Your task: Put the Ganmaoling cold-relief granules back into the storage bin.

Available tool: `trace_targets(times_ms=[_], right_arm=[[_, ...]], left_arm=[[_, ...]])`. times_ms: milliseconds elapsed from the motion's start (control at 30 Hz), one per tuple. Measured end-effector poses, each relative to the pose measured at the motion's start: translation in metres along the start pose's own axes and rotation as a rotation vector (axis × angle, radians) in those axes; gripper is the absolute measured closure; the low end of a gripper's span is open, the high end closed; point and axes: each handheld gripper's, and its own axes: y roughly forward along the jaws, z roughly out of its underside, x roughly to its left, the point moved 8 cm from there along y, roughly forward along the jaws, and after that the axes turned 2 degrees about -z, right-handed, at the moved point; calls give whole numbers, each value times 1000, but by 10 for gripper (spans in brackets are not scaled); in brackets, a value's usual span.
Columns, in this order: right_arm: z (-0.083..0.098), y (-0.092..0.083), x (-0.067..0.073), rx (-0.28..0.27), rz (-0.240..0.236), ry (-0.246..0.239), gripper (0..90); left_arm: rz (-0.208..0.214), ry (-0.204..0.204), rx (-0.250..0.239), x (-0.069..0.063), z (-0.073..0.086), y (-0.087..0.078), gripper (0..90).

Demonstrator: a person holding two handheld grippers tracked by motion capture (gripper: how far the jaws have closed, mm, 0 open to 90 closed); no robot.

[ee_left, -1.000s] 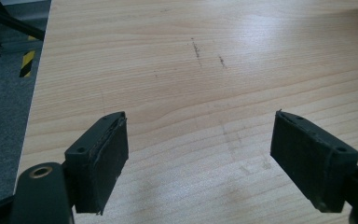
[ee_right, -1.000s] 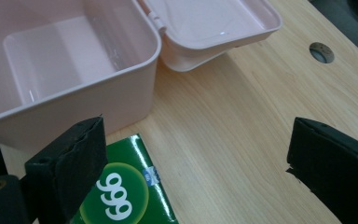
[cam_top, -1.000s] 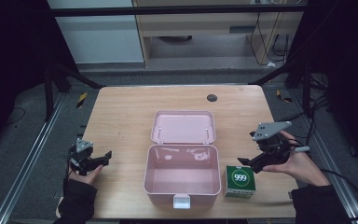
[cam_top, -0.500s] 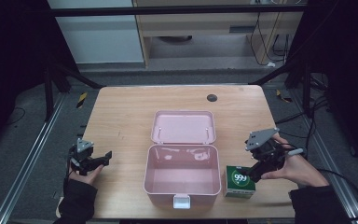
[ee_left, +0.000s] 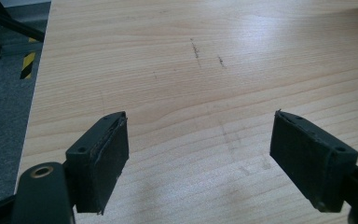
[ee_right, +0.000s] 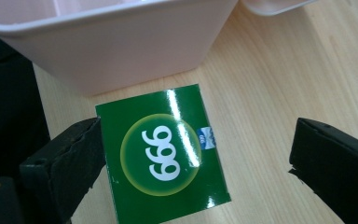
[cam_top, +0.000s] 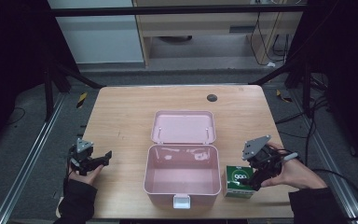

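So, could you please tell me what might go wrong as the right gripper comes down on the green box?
The right gripper is open, and the green cardboard box sits off-centre, against one jaw: closing may push or twist it. The box stands close to the open pink plastic case, so a jaw could knock its wall.

Tables: one, a wooden table (cam_top: 121, 116).
Pink storage boxes: one pink box (cam_top: 182, 175), its lid open.
Green cartons: one green carton (cam_top: 238, 182) printed "999", just beside the box.
Grippers: two, the left gripper (cam_top: 103, 157) and the right gripper (cam_top: 256, 179).
Hands: two, one behind each gripper.
Dark round spots on the tabletop: one dark spot (cam_top: 211, 98).
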Motion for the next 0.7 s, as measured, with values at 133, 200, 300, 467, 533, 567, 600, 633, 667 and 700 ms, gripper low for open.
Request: trace_targets(times_ms=[133, 200, 300, 467, 533, 567, 600, 633, 667, 700], right_arm=[[3, 4, 3, 19, -12, -25, 31], [3, 6, 4, 23, -14, -24, 31], [6, 12, 6, 36, -22, -37, 27], [9, 19, 9, 50, -29, -47, 23], [10, 22, 10, 58, -34, -50, 22], [10, 22, 10, 58, -34, -50, 22], [11, 24, 10, 63, -36, -51, 20], [11, 24, 10, 63, -36, -51, 20], [11, 25, 10, 62, -36, -57, 20], [12, 28, 10, 64, -39, -60, 19]], left_arm=[[1, 1, 2, 0, 0, 0, 186], [1, 1, 2, 0, 0, 0, 186], [3, 2, 1, 0, 0, 0, 186], [4, 4, 2, -1, 0, 0, 186], [4, 6, 4, -1, 0, 0, 186], [4, 6, 4, -1, 0, 0, 186], [5, 6, 3, -1, 0, 0, 186], [5, 6, 3, -1, 0, 0, 186], [5, 7, 4, -1, 0, 1, 186], [5, 9, 4, -1, 1, 1, 186]])
